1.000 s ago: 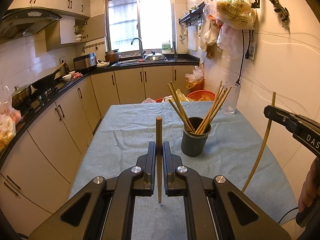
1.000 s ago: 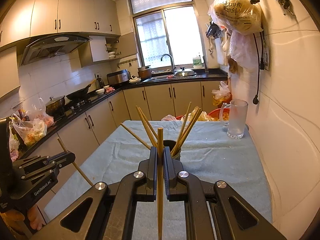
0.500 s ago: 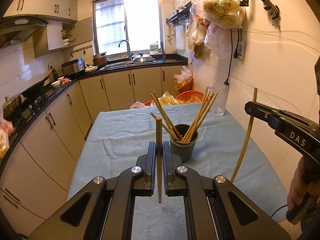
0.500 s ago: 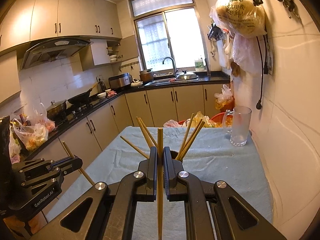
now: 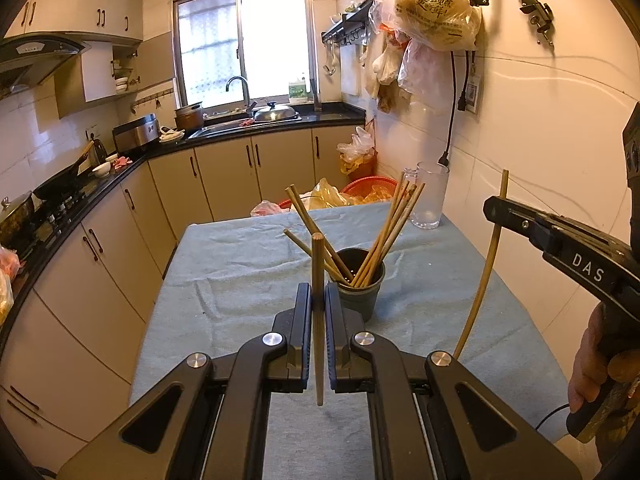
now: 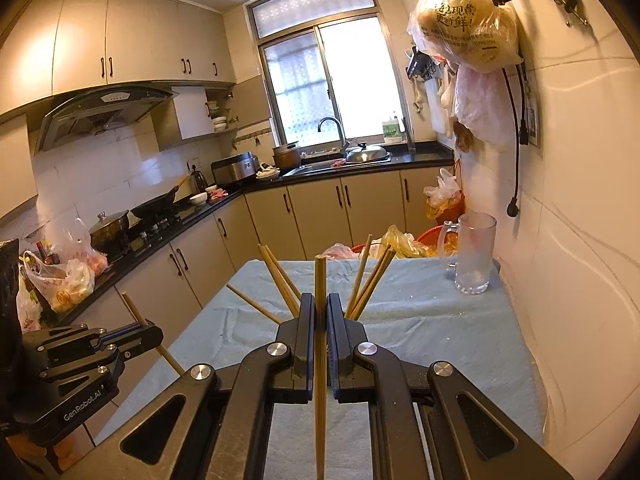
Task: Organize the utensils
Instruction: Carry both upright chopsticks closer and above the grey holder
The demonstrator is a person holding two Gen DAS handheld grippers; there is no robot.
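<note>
Nearest, the left gripper [image 5: 318,300] pinches a slim wooden chopstick [image 5: 318,280] upright between its black jaws; the right gripper [image 6: 318,312] clamps a second pale bamboo chopstick [image 6: 320,340] the same way. Both hang over a table draped in wrinkled blue-grey cloth [image 5: 240,272]. Just beyond stands a dark round utensil cup [image 5: 360,294] with more chopsticks fanned out inside. Farther right, near the tiled wall, sits a clear glass mug [image 5: 430,200]. Beige kitchen cabinets [image 5: 248,168] and a bright window [image 5: 244,40] close the room.
</note>
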